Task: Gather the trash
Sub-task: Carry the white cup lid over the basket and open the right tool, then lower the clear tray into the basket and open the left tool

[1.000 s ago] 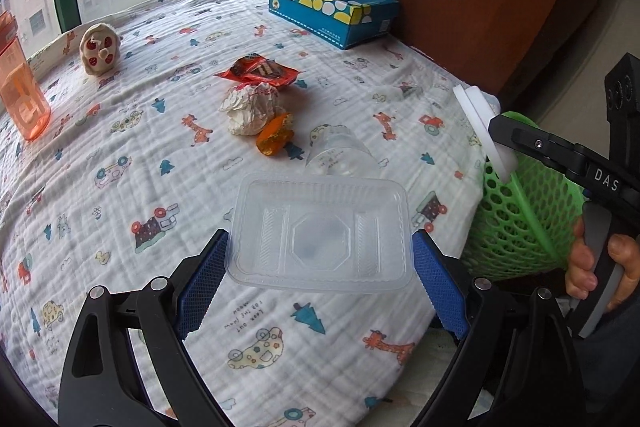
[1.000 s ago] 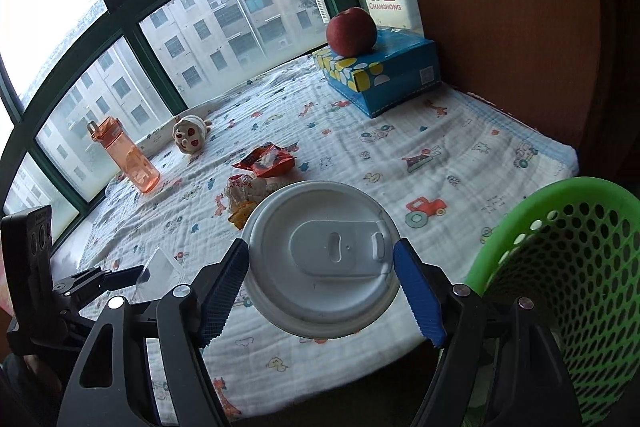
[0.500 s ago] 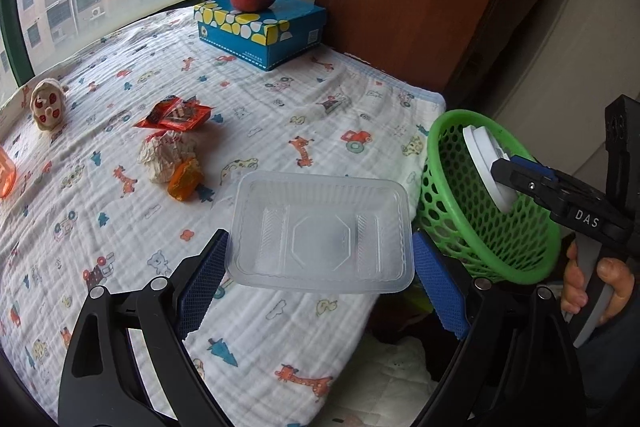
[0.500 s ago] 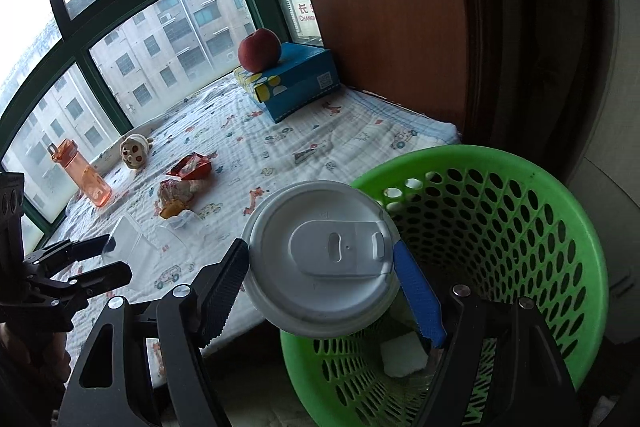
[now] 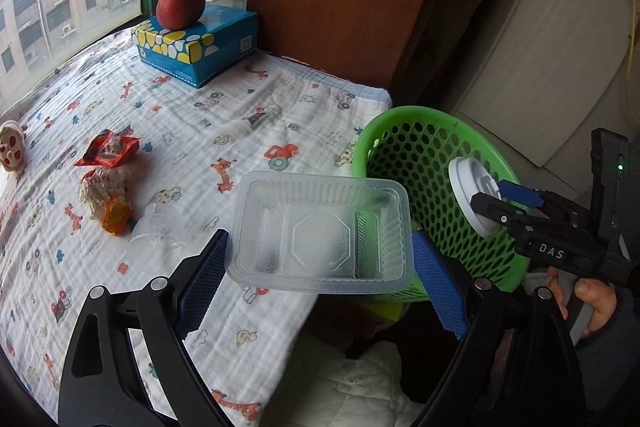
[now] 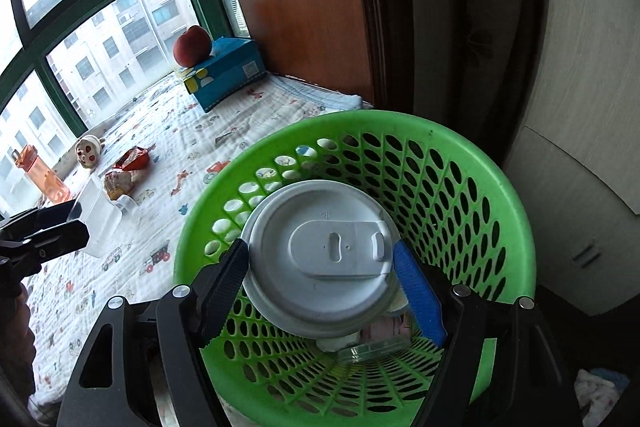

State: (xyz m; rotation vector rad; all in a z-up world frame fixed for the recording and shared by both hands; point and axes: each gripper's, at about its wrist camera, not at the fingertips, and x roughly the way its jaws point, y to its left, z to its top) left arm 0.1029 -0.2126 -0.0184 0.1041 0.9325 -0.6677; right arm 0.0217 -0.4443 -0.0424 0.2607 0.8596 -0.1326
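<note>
My left gripper [image 5: 318,269] is shut on a clear plastic food container [image 5: 320,233] and holds it above the bed's edge, just left of the green mesh basket [image 5: 404,147]. My right gripper [image 6: 322,273] is shut on a white cup lid [image 6: 320,267] and holds it over the basket's opening [image 6: 472,163]; the lid also shows in the left wrist view [image 5: 472,195]. On the bed lie a red snack wrapper [image 5: 108,149], crumpled paper [image 5: 100,187], an orange wrapper [image 5: 116,215] and a clear plastic cup [image 5: 154,227].
A blue tissue box [image 5: 196,47] with a red apple [image 5: 181,5] on it stands at the bed's far corner by the brown wall panel. A small toy [image 6: 89,150] and an orange bottle [image 6: 40,171] sit by the window. Some trash lies in the basket's bottom.
Both grippers have swung right, away from the bed toward the basket. The lid now hangs over the basket's opening. The container has come closer to the basket's left side.
</note>
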